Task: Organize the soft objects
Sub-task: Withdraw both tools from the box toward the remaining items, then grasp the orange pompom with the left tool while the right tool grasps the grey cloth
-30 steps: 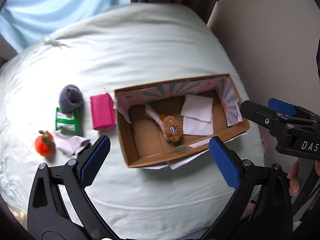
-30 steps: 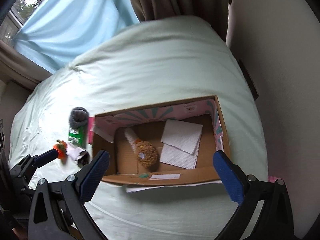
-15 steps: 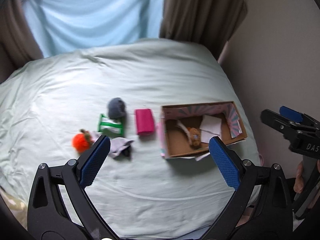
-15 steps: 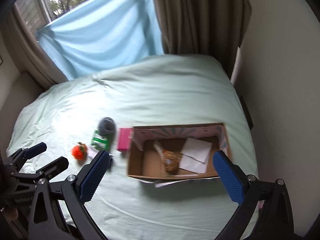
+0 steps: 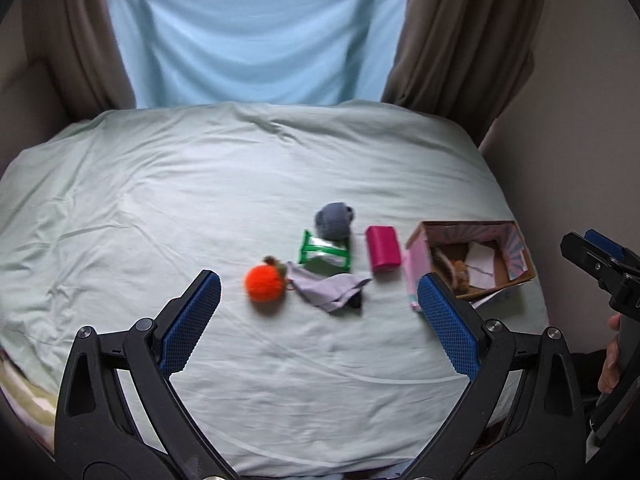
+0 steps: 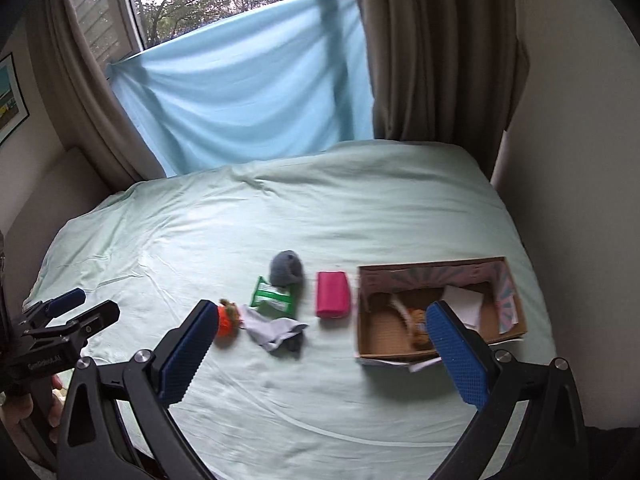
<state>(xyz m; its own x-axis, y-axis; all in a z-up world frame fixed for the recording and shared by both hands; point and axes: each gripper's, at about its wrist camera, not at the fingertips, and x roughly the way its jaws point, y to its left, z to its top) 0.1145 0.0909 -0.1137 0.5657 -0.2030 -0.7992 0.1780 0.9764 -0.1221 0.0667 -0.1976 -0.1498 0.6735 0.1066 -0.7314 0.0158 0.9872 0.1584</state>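
1. Since a second ago both cameras have pulled back and tilted up: the open cardboard box with pink patterned lining (image 6: 436, 312), then filling the view, now sits small at the right of the pale green bedsheet (image 5: 200, 208).
2. Left gripper (image 5: 320, 320) and right gripper (image 6: 324, 356): both claws spread wide, empty, well above the bed.
3. Outside the box, in a row left of it: orange fuzzy pompom (image 5: 264, 283), crumpled lilac cloth (image 5: 330, 288), green-and-white packet (image 5: 325, 253), grey knitted ball (image 5: 334, 220), magenta pouch (image 5: 383, 249).
4. I judge all light and squashy. The pompom needs a pinch across its middle; the cloth, at a bunched fold.
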